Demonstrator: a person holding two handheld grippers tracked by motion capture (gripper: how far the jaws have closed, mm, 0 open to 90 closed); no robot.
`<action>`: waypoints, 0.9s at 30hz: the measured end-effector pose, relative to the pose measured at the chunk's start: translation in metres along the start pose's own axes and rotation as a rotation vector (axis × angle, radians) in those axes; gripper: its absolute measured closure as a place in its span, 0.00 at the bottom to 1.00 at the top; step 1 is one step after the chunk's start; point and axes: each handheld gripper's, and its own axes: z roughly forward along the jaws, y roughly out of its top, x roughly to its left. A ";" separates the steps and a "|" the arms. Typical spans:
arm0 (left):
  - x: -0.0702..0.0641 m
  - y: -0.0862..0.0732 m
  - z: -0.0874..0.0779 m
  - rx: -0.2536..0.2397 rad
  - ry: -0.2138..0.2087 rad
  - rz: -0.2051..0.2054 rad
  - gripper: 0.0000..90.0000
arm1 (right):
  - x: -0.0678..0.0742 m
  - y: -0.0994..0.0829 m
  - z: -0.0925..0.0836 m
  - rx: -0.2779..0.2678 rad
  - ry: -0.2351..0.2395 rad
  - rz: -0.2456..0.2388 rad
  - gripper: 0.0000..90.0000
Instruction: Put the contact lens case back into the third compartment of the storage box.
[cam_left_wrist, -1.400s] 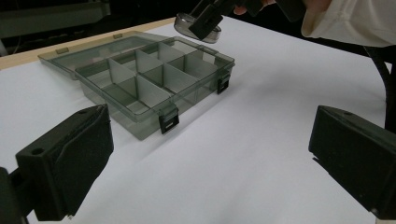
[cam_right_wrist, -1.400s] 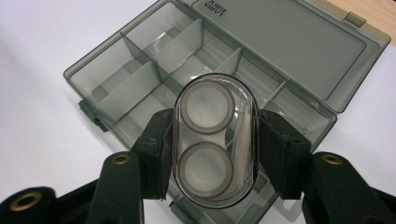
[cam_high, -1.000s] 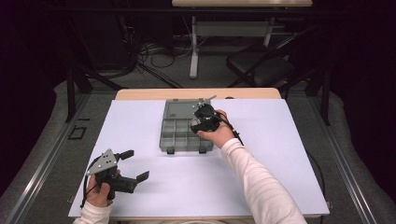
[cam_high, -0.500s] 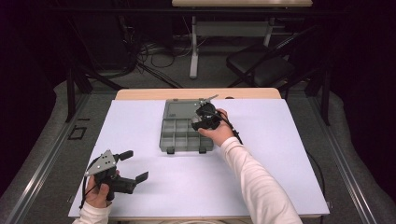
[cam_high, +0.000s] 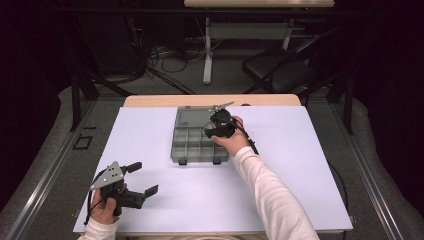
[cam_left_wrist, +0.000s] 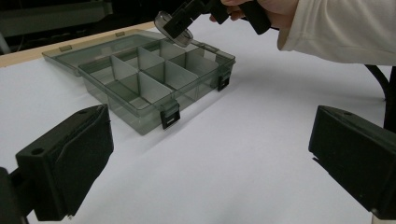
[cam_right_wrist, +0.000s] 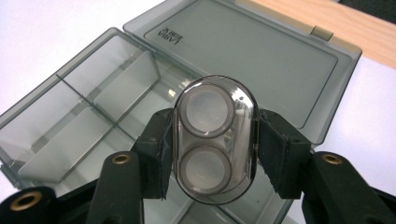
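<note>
i see a dark room: grey floor (cam_high: 45, 165), black chair (cam_high: 280, 75) behind the table (cam_high: 210, 100), cables (cam_high: 160, 55) by a white desk leg (cam_high: 207, 55).

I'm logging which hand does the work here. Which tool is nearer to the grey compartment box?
The right. The right tool hangs over the open compartment box, clamped on a small clear oval case. The left tool sits apart near the table's front left, jaws open.
</note>
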 end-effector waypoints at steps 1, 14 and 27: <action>0.000 0.000 0.000 0.001 -0.001 -0.001 0.00 | 0.000 0.000 0.000 -0.006 -0.002 0.003 0.54; 0.000 0.000 0.001 0.000 -0.003 -0.001 0.00 | 0.008 0.002 0.008 -0.033 -0.005 -0.007 0.54; 0.000 0.000 0.001 0.000 -0.001 0.000 0.00 | 0.009 0.001 0.016 -0.044 0.000 -0.006 0.54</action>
